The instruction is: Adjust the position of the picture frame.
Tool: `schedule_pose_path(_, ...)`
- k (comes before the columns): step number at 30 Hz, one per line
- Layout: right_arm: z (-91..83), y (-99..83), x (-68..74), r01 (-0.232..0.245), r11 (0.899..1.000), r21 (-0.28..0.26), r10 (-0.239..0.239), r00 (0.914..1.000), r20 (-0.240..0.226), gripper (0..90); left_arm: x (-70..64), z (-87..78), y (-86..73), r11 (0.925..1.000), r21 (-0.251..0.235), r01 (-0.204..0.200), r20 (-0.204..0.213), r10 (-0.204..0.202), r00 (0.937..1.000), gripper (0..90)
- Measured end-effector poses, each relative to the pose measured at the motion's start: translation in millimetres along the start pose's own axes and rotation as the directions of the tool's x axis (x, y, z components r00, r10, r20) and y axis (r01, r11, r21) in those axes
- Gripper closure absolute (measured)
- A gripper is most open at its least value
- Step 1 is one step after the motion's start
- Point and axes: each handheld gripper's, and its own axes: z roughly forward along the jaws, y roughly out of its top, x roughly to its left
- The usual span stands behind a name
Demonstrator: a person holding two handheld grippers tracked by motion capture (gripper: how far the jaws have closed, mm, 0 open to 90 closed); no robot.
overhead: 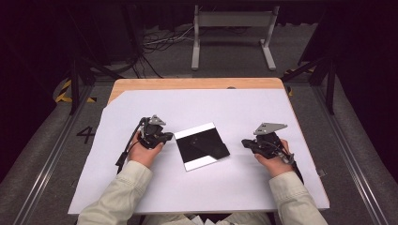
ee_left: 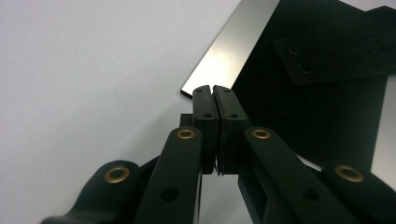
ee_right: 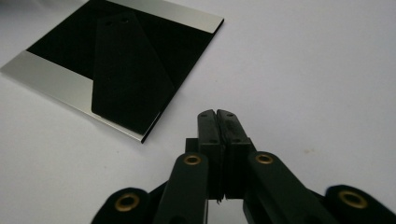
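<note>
White sheeting (overhead: pixel 234 187) covers the wooden table (overhead: pixel 187 83) in the high view, with dark floor, loose cables and a grey metal stand (overhead: pixel 233 33) beyond the far edge, and we see a person's two pale sleeves coming in from the bottom. Between the hands lies a square mirror plate (overhead: pixel 201 146), dark across the middle with bright strips along two opposite sides, and a flat black piece (overhead: pixel 219 150) rests on it toward its right corner. Our left gripper (overhead: pixel 165 136) sits just beside the plate's left edge, and the right gripper (overhead: pixel 246 142) waits a little way off the plate's right corner. Over to the left gripper view: we look along jaws pressed together with nothing between them, tips (ee_left: pixel 214 92) right at the near corner of the plate (ee_left: pixel 224 51), and the black piece (ee_left: pixel 343 44) lies higher up on the dark surface with two small holes at one end. Now the right gripper view: jaws together again, empty, tips (ee_right: pixel 216 114) over bare white sheet, while the plate (ee_right: pixel 51 79) lies apart to the upper left and the black piece (ee_right: pixel 123 74) lies across it, reaching the plate's near edge.
</note>
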Motion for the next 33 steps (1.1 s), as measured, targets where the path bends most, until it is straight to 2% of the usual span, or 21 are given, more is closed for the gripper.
schedule_pose_path(3,4.8,-0.1,2.5,-0.003,1.000,0.012,0.003,1.0000,-0.002,89.9,0.3,-3.8,-1.8,0.9999,0.008,-0.011,-0.004,0.011,0.9999,87.4)
schedule_pose_path(5,15.1,-0.1,8.6,0.011,0.998,0.054,-0.011,0.9999,-0.009,90.0,-0.1,-5.5,-3.9,0.9999,0.010,-0.011,-0.010,0.011,0.9999,86.9)
schedule_pose_path(7,21.6,0.2,12.2,0.019,0.997,0.072,-0.018,0.9997,-0.014,90.0,0.4,-5.5,-6.6,0.9999,0.013,-0.008,-0.007,0.008,0.9999,86.8)
schedule_pose_path(12,33.0,0.5,20.1,0.023,0.996,0.091,-0.020,0.9993,-0.032,90.0,-1.2,-7.5,-6.8,0.9997,0.007,-0.021,0.000,0.021,0.9998,86.0)
schedule_pose_path(16,42.2,1.5,28.1,0.052,0.992,0.113,-0.046,0.9974,-0.055,90.0,-4.3,-7.4,-6.8,0.9990,0.007,-0.044,-0.005,0.044,0.9990,84.6)
schedule_pose_path(22,42.6,3.7,33.8,0.082,0.988,0.128,-0.076,0.9960,-0.048,90.0,-2.8,-8.0,-7.5,0.9993,0.004,-0.036,0.002,0.036,0.9993,83.2)
schedule_pose_path(24,42.4,4.3,35.8,0.083,0.988,0.130,-0.074,0.9949,-0.068,90.0,-2.1,-8.9,-7.6,0.9995,-0.001,-0.033,0.004,0.033,0.9995,82.9)
schedule_pose_path(27,43.6,5.6,42.7,0.104,0.986,0.133,-0.091,0.9912,-0.095,90.0,-1.3,-9.8,-7.9,0.9996,-0.008,-0.028,0.005,0.028,0.9996,82.3)
schedule_pose_path(33,47.3,10.5,61.2,0.166,0.977,0.132,-0.144,0.9766,-0.160,90.0,0.2,-12.3,-9.6,0.9997,-0.013,-0.023,0.009,0.023,0.9997,81.7)
